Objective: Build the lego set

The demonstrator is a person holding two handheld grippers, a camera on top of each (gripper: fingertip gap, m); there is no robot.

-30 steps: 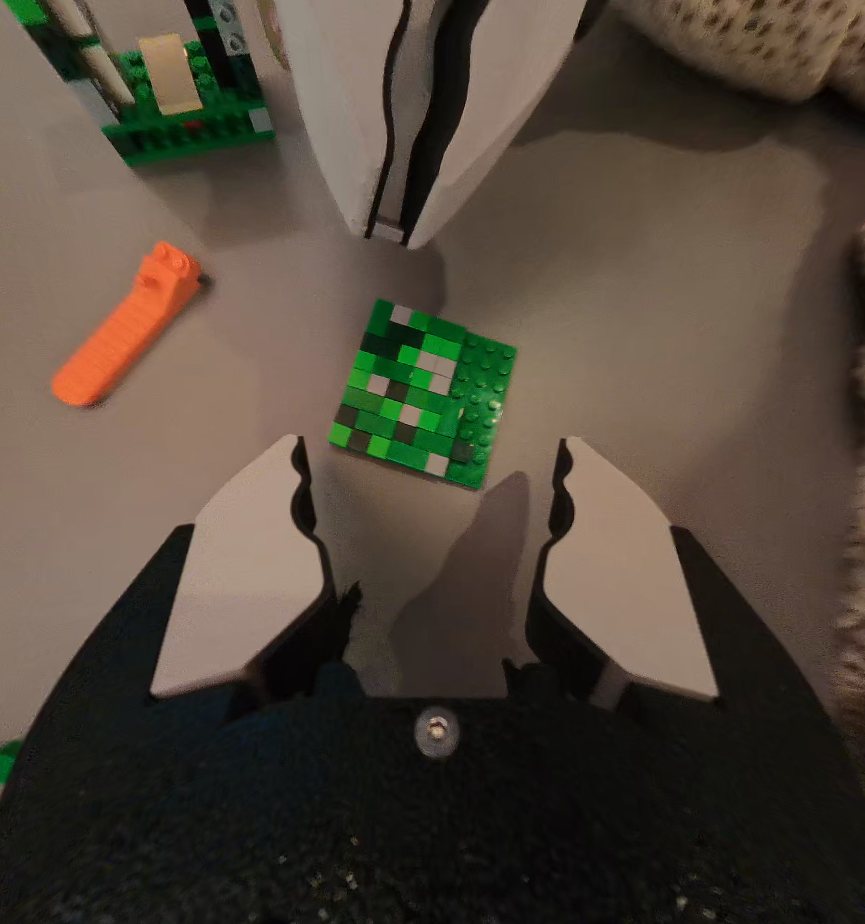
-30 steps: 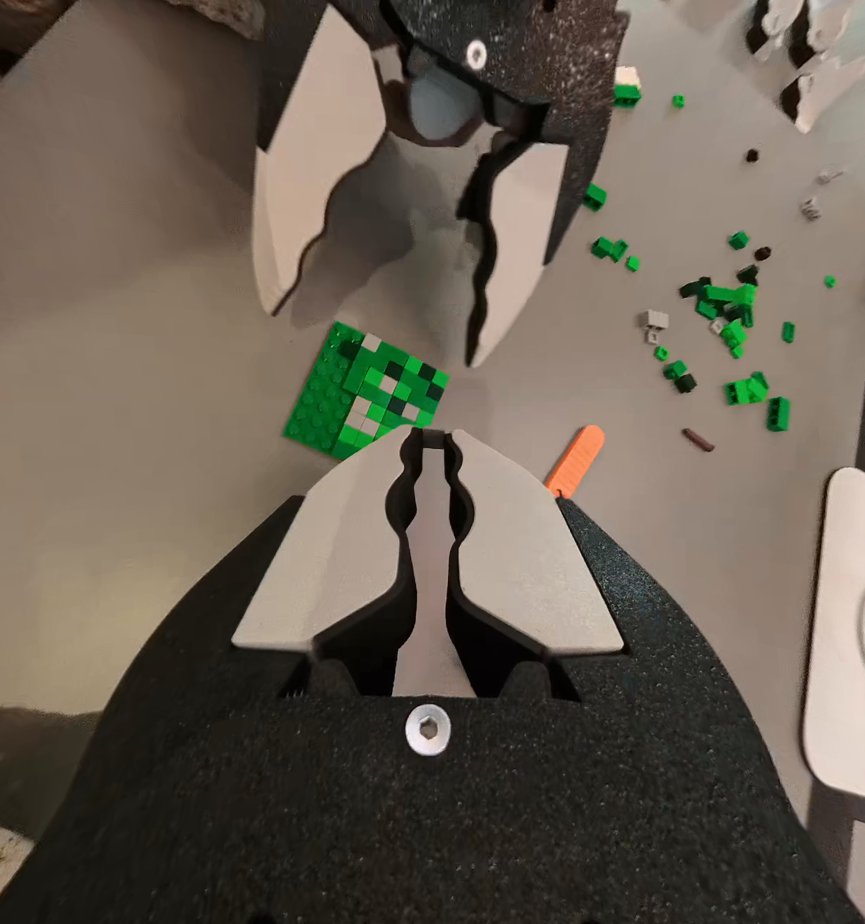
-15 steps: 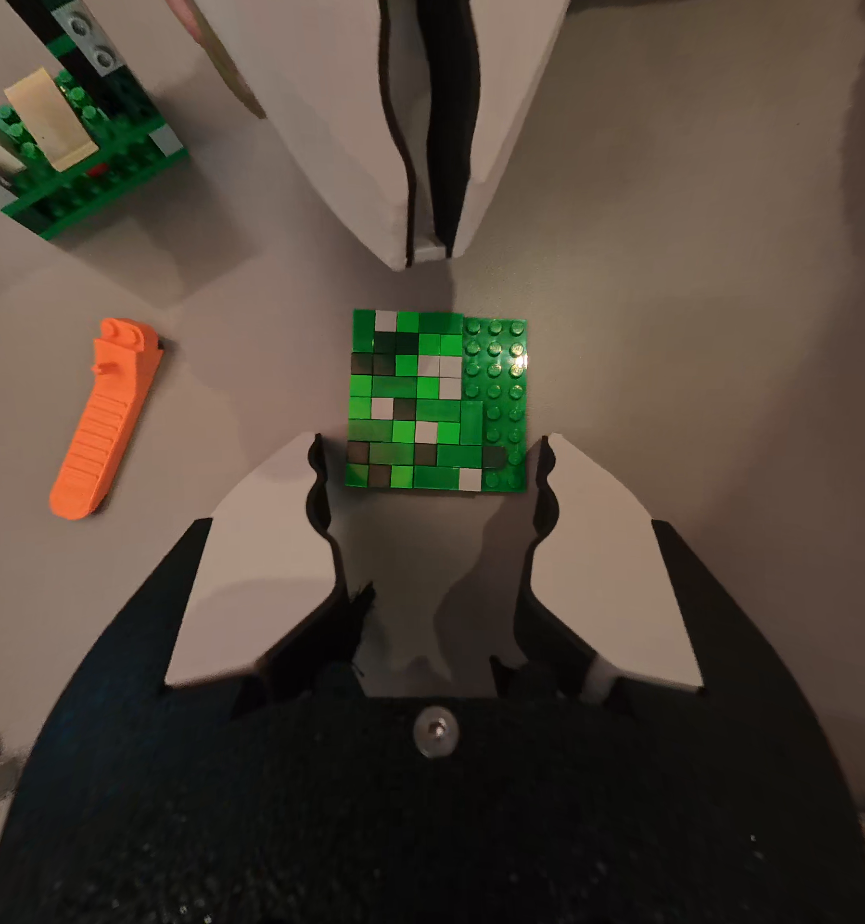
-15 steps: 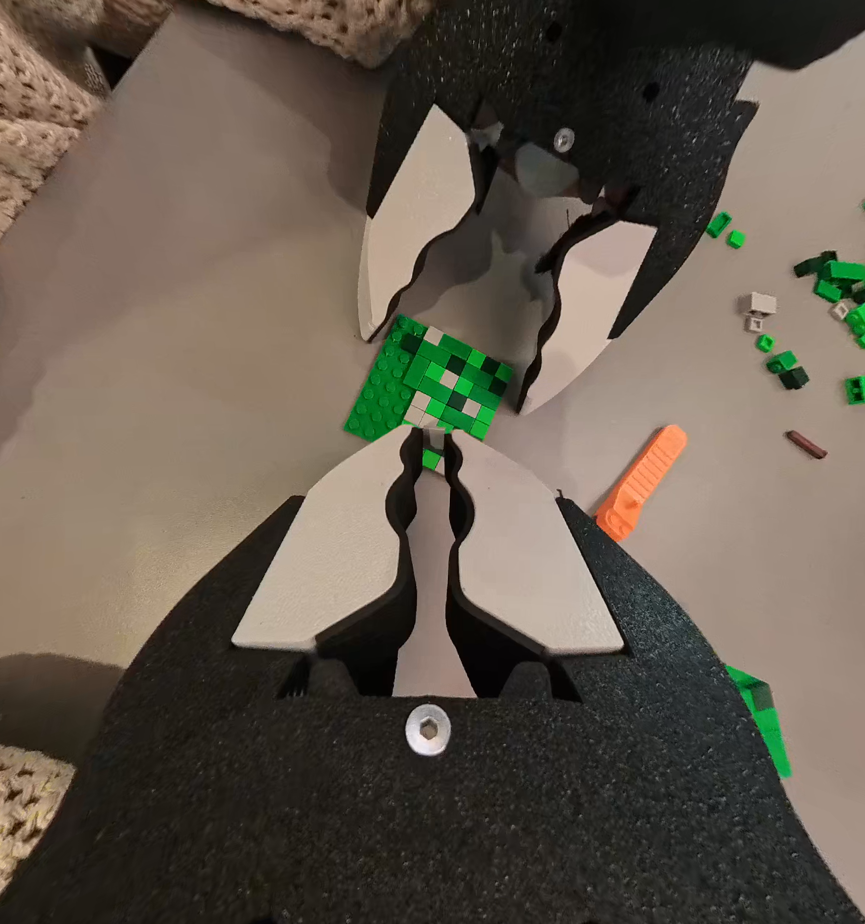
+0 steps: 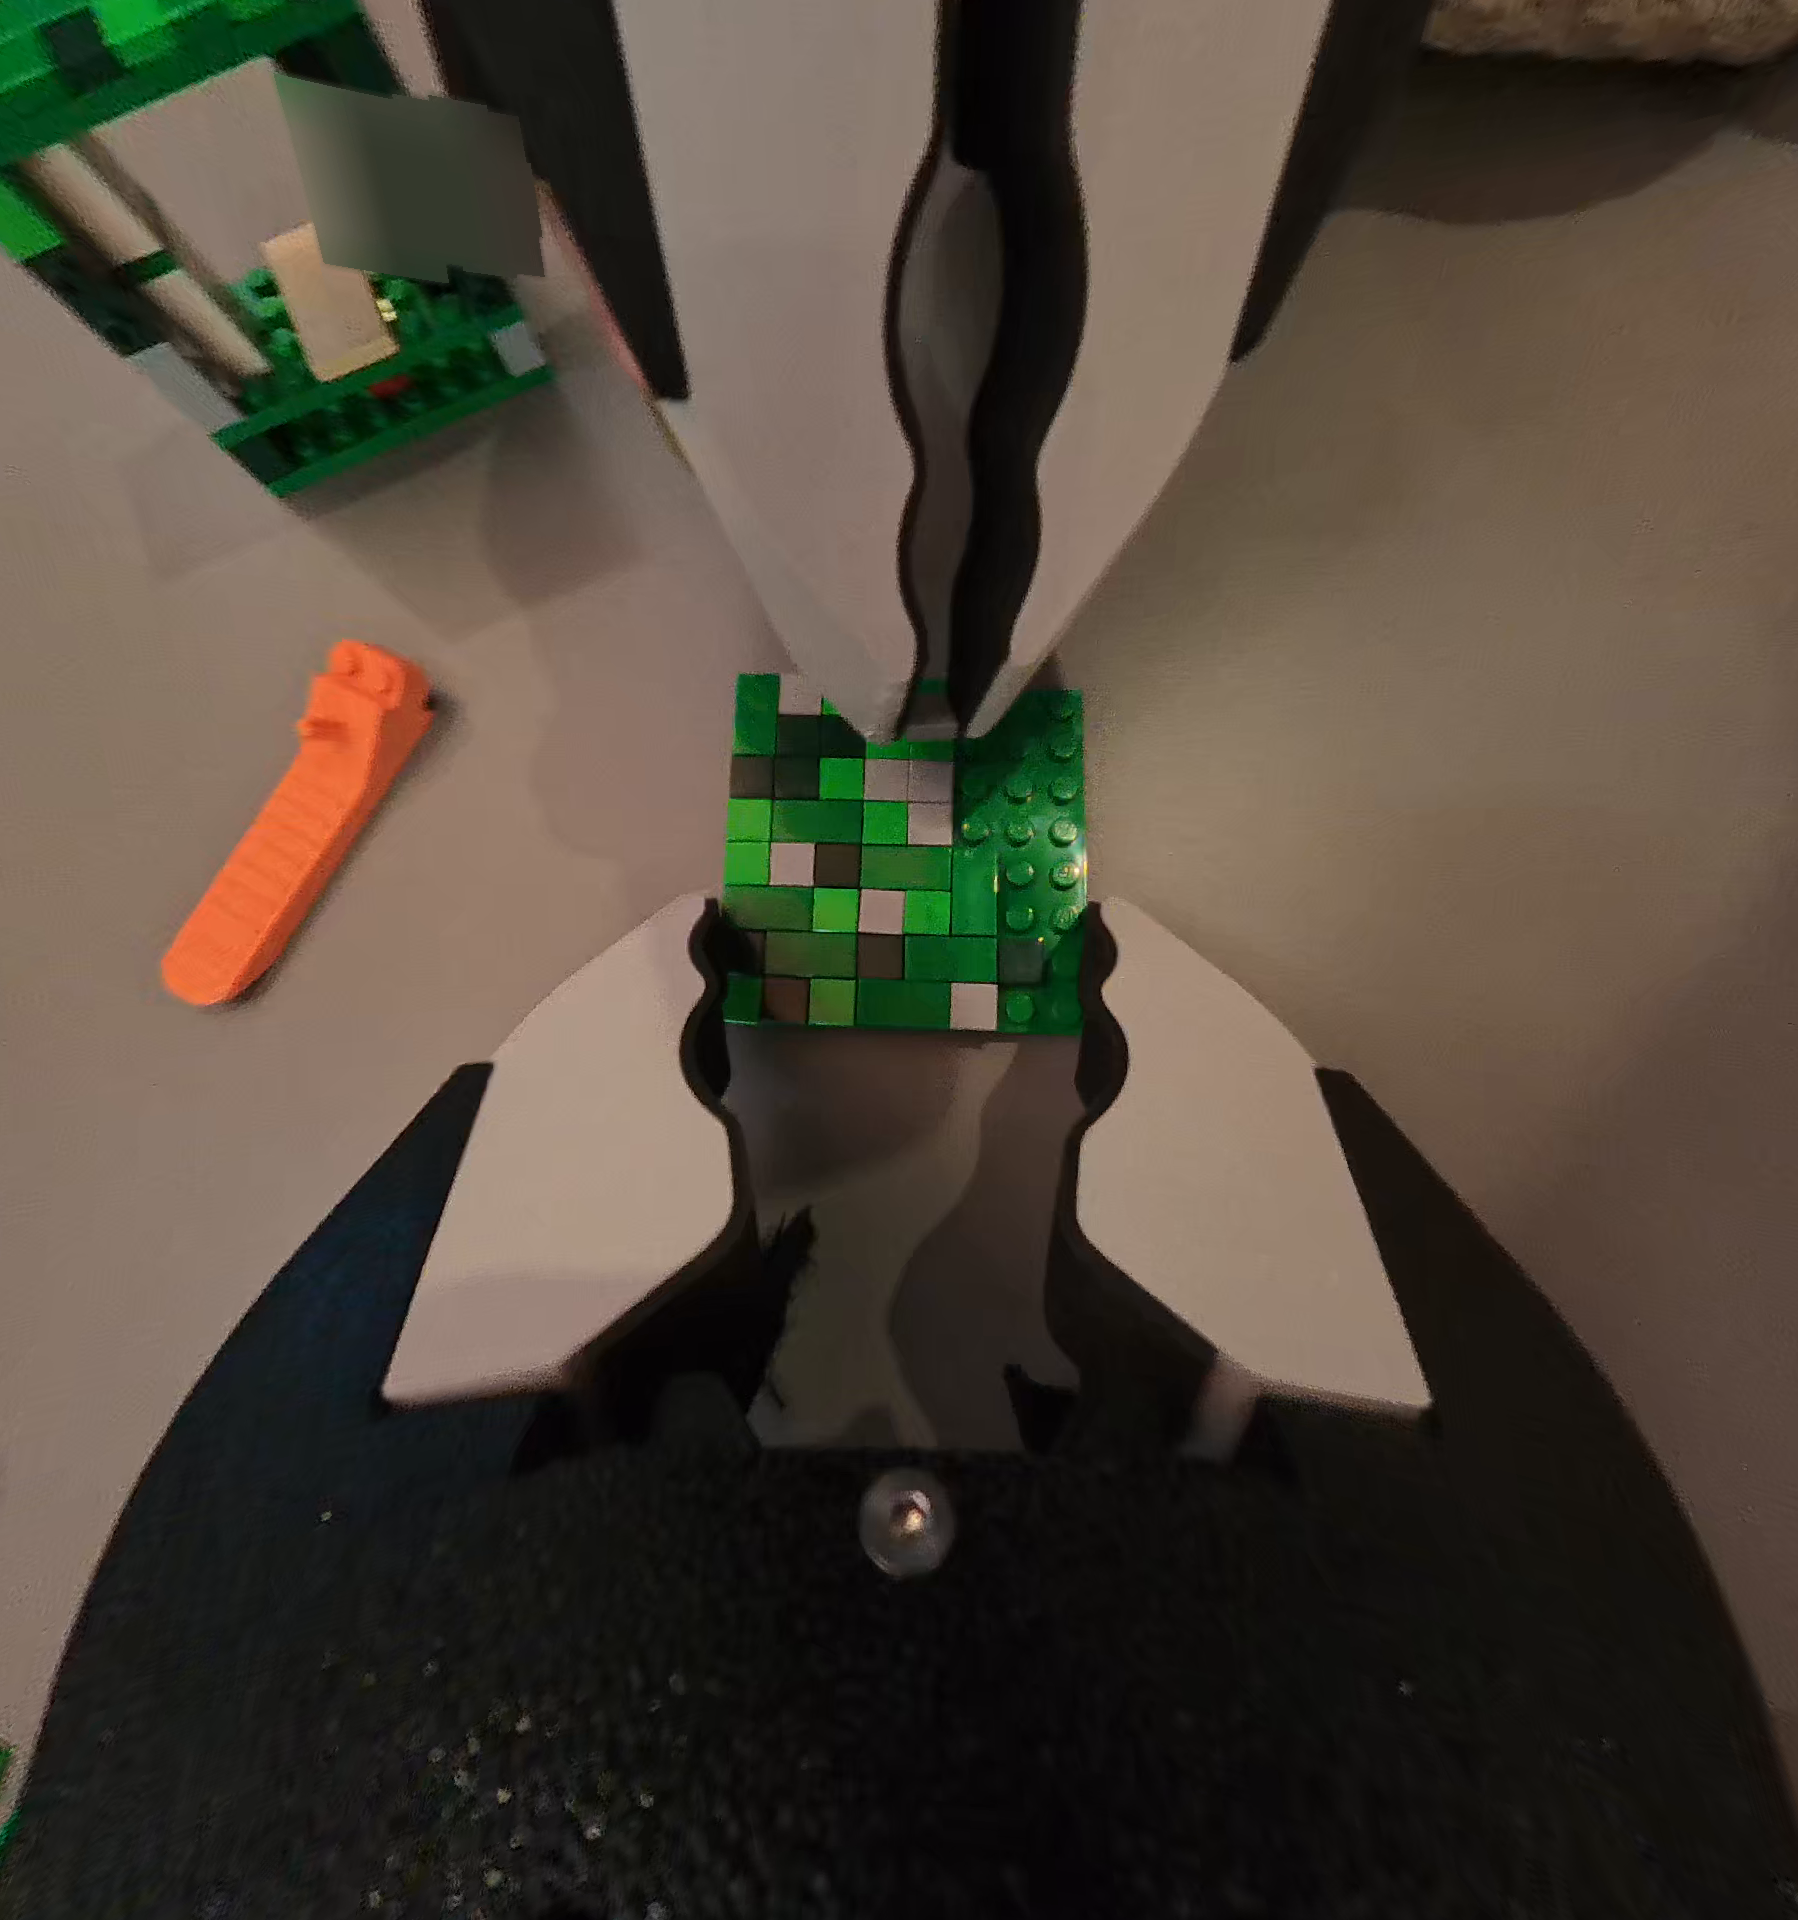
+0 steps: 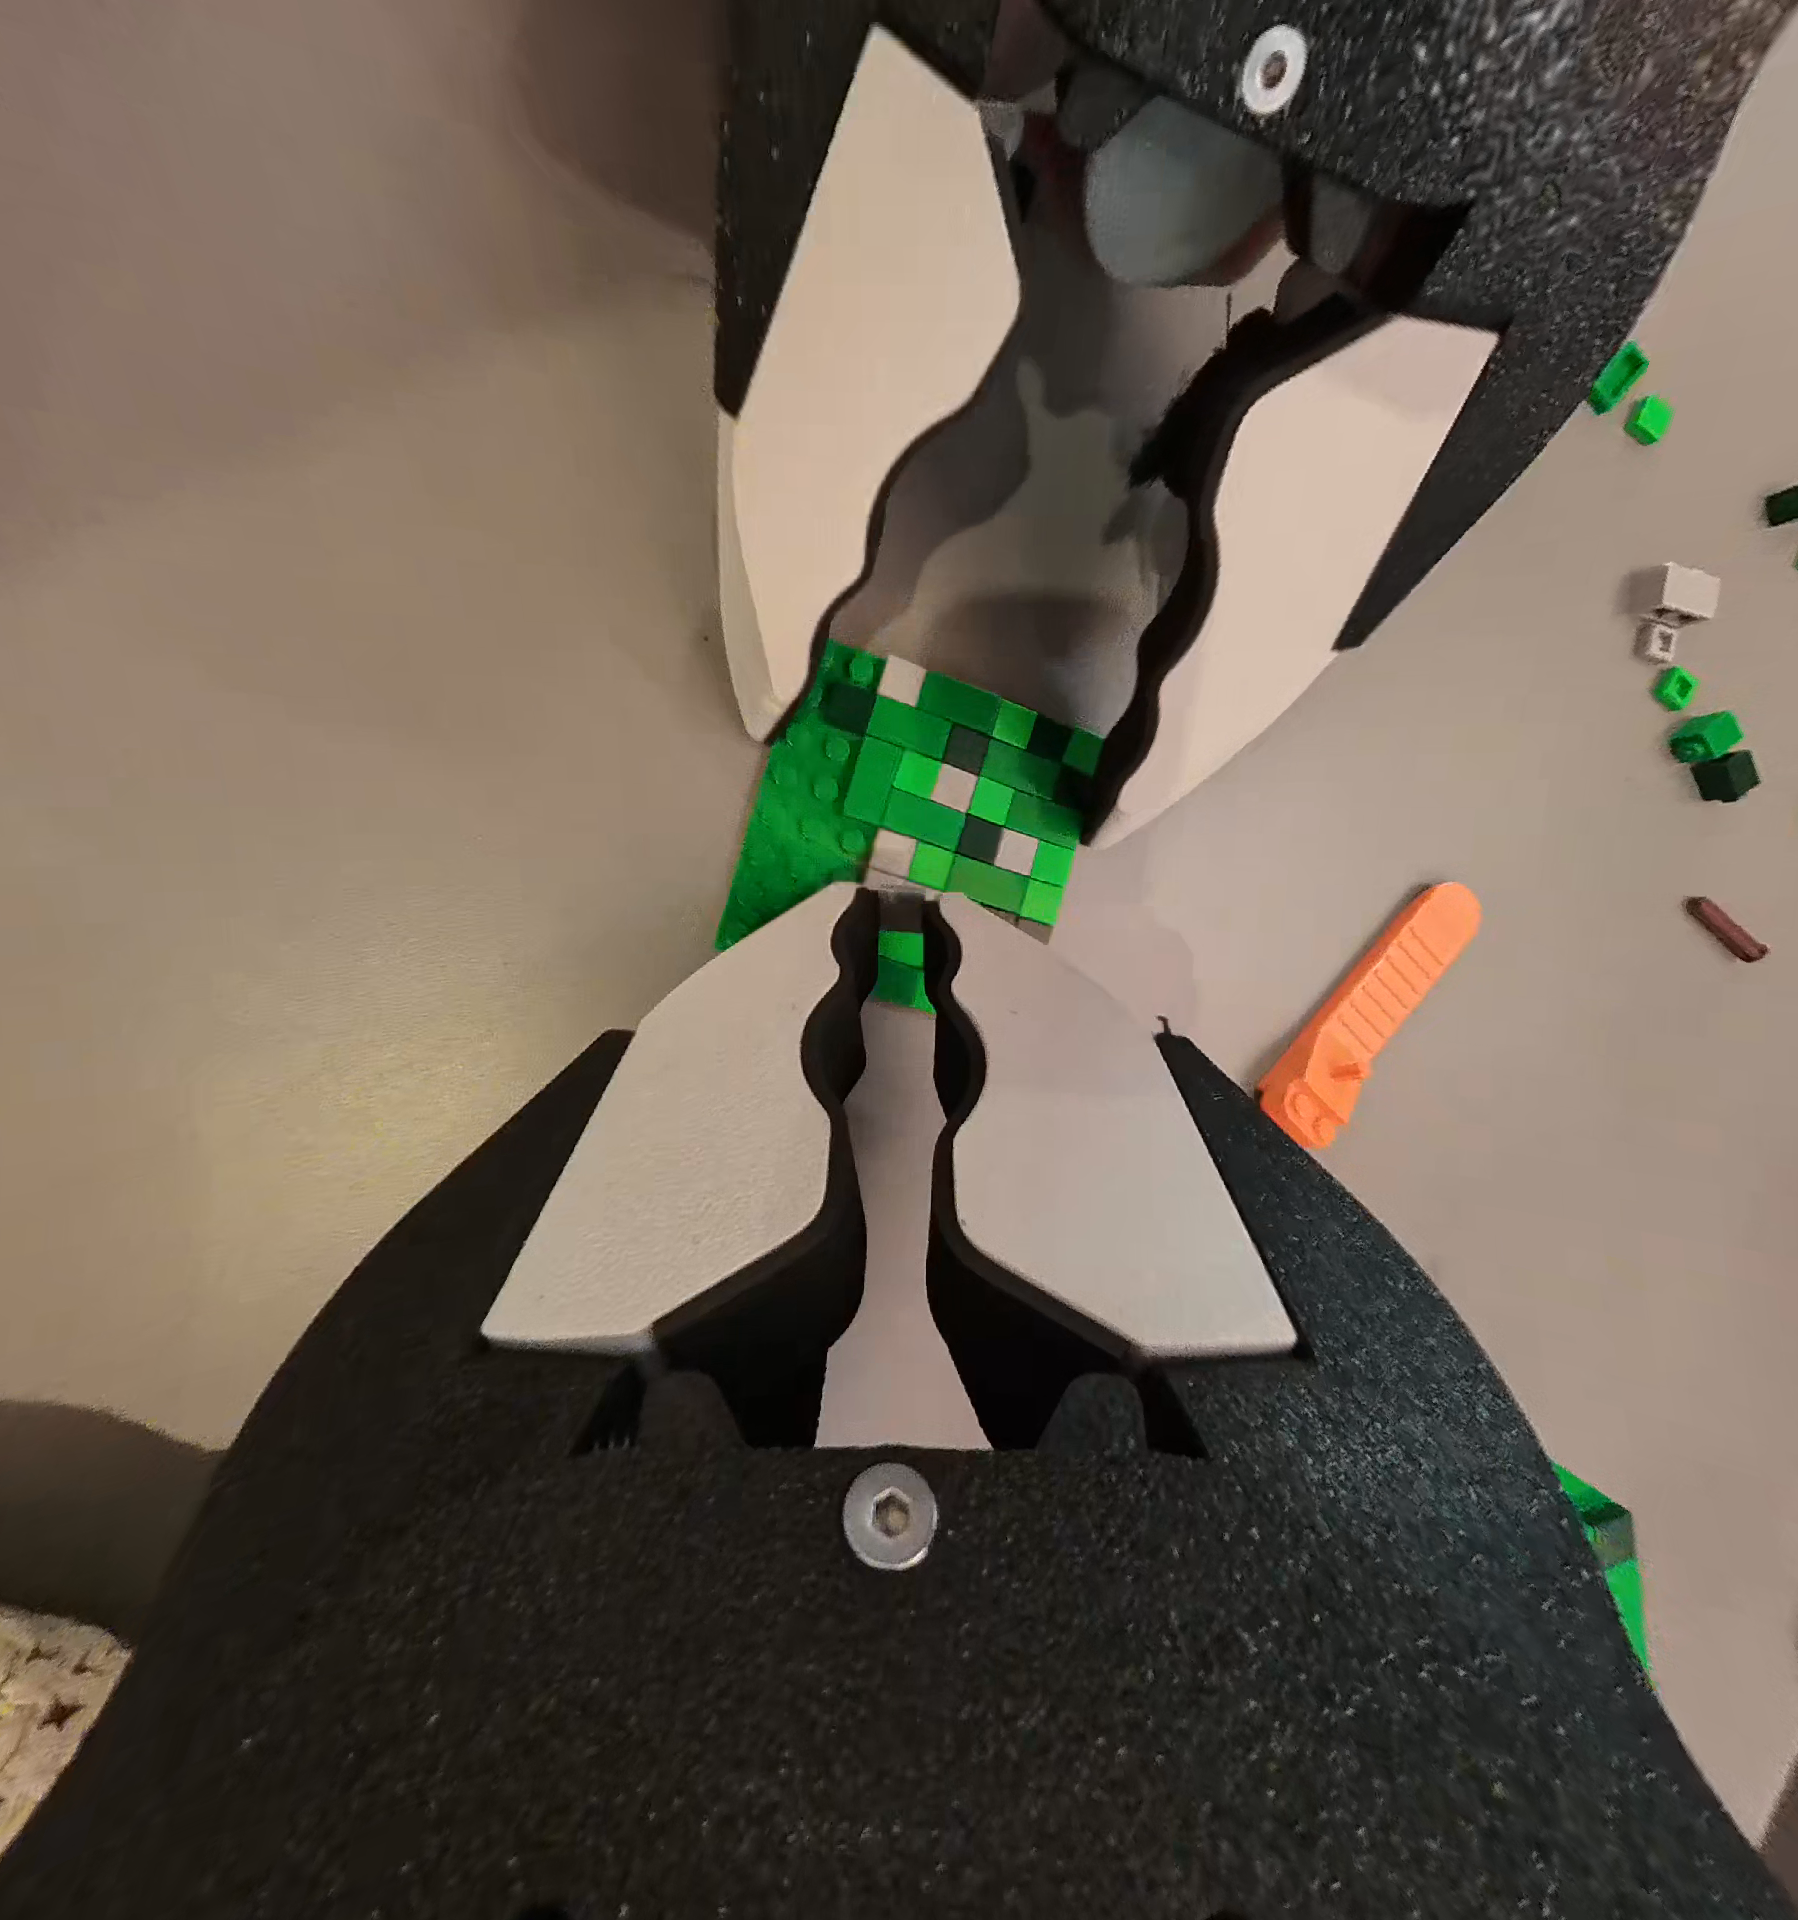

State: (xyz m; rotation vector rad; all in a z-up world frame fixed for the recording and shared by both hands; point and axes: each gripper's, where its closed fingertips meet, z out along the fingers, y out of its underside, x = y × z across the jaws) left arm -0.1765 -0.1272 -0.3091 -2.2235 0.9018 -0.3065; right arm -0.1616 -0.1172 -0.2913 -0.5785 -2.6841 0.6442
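A square green plate point(image 5: 1040, 831), mostly covered with green, dark and grey tiles, lies flat on the grey table. It also shows in the right wrist view point(image 6: 936, 790). My left gripper point(image 5: 900, 935) has its fingertips against the plate's two side edges at the near end, closed to the plate's width. My right gripper point(image 6: 897, 904) is shut on a small grey tile point(image 6: 900, 902). It holds the tile at the plate's opposite edge, at the border between the tiles and the bare studs. The right gripper also shows in the left wrist view point(image 5: 931, 717).
An orange brick separator point(image 5: 292, 831) lies left of the plate and shows in the right wrist view point(image 6: 1373, 1008). A partly built green model point(image 5: 282, 343) stands at the far left. Loose green and grey bricks point(image 6: 1705, 748) are scattered on the right. Knitted cloth point(image 6: 1, 1704) lies at the table edge. Both grippers' tips are close together, under 4 cm apart.
My left gripper moved forward and its fingers narrowed onto the plate's sides. My right gripper, still shut on the grey tile, came down onto the plate's far edge.
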